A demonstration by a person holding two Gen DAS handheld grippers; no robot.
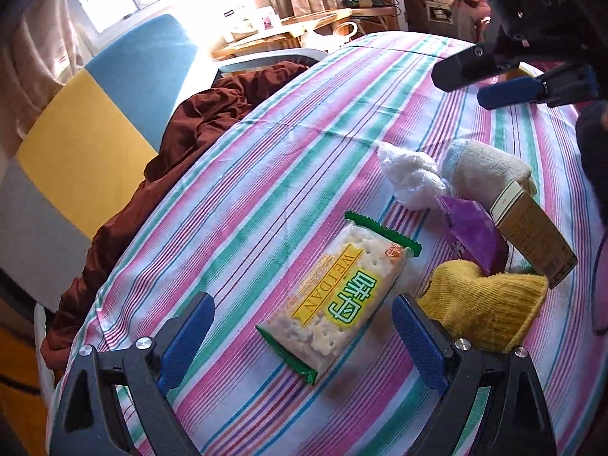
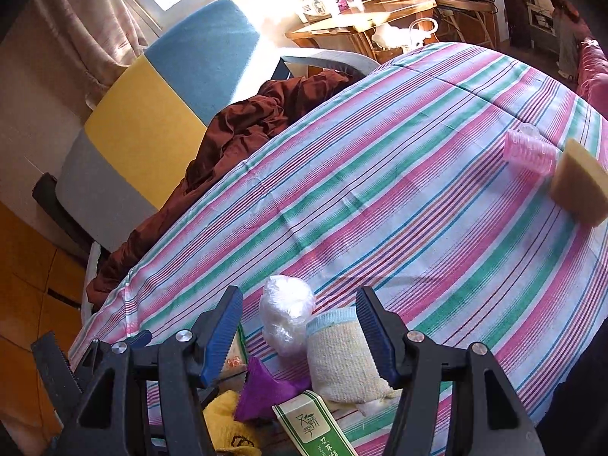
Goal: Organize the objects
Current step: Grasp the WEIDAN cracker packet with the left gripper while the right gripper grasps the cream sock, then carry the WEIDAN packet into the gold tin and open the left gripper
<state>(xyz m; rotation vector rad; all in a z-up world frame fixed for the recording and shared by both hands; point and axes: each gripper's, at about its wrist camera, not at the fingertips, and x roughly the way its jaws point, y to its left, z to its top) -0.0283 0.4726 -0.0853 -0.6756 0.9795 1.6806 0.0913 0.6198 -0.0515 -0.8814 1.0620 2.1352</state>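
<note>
A clear cracker pack (image 1: 334,300) with green ends and a yellow label lies flat on the striped sheet (image 1: 304,121). My left gripper (image 1: 304,330) hovers over it, open wide, with a pad on either side of the pack and neither touching it. To the right are a yellow knitted piece (image 1: 482,304), a purple packet (image 1: 471,231), a brown box (image 1: 532,235), a beige rolled sock (image 1: 490,171) and a crumpled white plastic bag (image 1: 410,174). My right gripper (image 1: 461,89) hangs above them, open and empty. In its own view the right gripper (image 2: 300,326) frames the bag (image 2: 285,315) and the sock (image 2: 342,357).
A pink hair roller (image 2: 530,152) and a tan block (image 2: 581,186) lie far right on the sheet. A dark red blanket (image 1: 212,114) is bunched along the bed's left edge, beside a blue and yellow panel (image 1: 114,95). A wooden table (image 2: 361,19) stands beyond.
</note>
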